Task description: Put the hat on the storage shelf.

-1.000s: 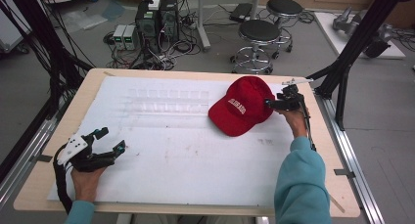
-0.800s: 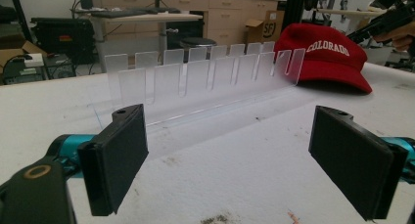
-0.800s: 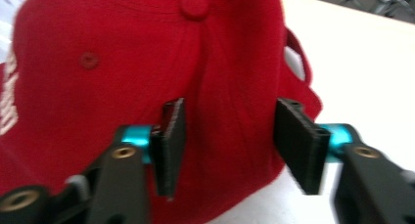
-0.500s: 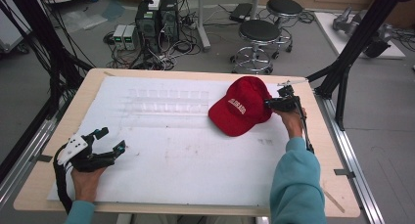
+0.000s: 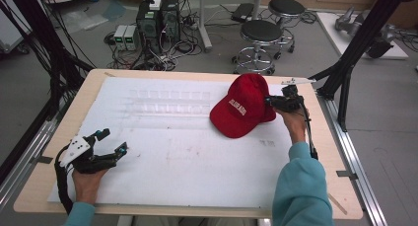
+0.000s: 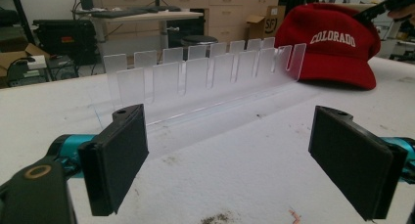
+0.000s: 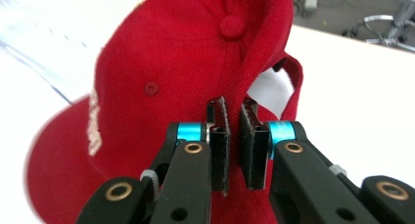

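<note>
A red cap (image 5: 242,105) with white "COLORADO" lettering lies on the white mat (image 5: 162,152) at the right rear, brim toward the front left. My right gripper (image 5: 272,102) is at the cap's right edge, and the right gripper view shows its jaws pinched on a fold of the cap (image 7: 161,72) at its back rim; the gripper (image 7: 233,136) is shut on that fabric. The left gripper (image 5: 112,140) rests near the front left of the mat, open and holding nothing. Its view shows the cap (image 6: 333,43) far off.
A clear plastic slotted rack (image 5: 167,101) lies across the mat's rear middle, left of the cap; it stands in front of the left gripper's jaws (image 6: 205,72). Beyond the table stand stools (image 5: 262,34), computer boxes (image 5: 157,16) and black frame posts (image 5: 345,63).
The right hand and the cap's back edge have shifted very slightly; the left gripper has stayed still.
</note>
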